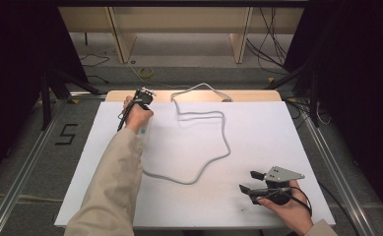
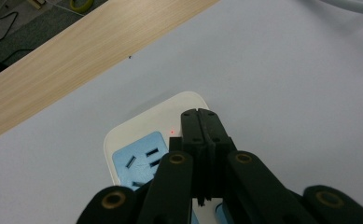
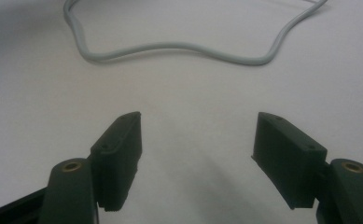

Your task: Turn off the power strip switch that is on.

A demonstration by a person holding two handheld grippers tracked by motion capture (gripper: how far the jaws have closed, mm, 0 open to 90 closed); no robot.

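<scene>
A white power strip (image 2: 137, 135) with blue socket faces lies on the white table sheet, and a tiny red light (image 2: 171, 132) glows near its end. My left gripper (image 2: 200, 114) is shut with nothing between its jaws, its tips right over that end of the strip. In the high view the left hand (image 1: 137, 114) is at the back left, with a bit of the power strip (image 1: 145, 129) showing beside the sleeve. The strip's grey cable (image 1: 227, 142) winds across the sheet to the back edge. My right gripper (image 1: 248, 180) is open at the front right, nothing between its jaws (image 3: 195, 121).
The white sheet (image 1: 258, 132) covers the table, leaving a wooden strip (image 1: 194, 96) bare along the back edge. The cable (image 3: 170, 46) loops ahead of the right gripper. Dark stands and floor cables lie beyond the table.
</scene>
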